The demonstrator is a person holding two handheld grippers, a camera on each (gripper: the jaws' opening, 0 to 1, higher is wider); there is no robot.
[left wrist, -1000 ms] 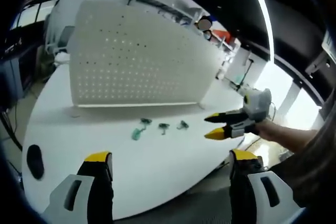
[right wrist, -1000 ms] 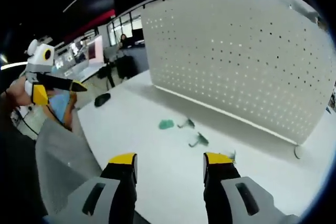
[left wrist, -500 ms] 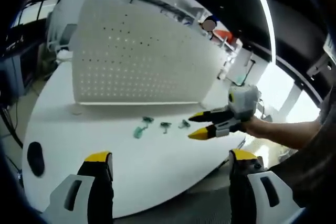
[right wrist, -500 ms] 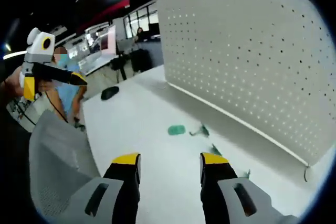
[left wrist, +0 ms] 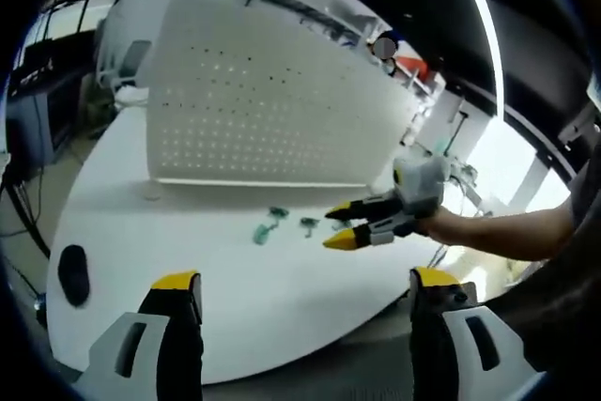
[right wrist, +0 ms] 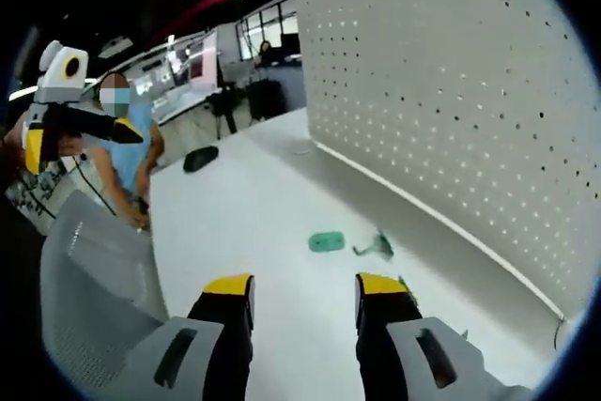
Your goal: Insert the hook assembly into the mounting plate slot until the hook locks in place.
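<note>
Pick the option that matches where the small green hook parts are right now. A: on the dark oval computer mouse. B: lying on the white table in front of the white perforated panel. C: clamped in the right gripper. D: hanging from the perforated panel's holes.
B: the small green hook parts lie loose on the white table before the white perforated panel; the right gripper hovers open beside them.

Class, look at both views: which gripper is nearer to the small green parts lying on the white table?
Right. The right gripper hovers just beside the green parts, open-jawed; the left gripper sits farther back, near the table edge.
</note>
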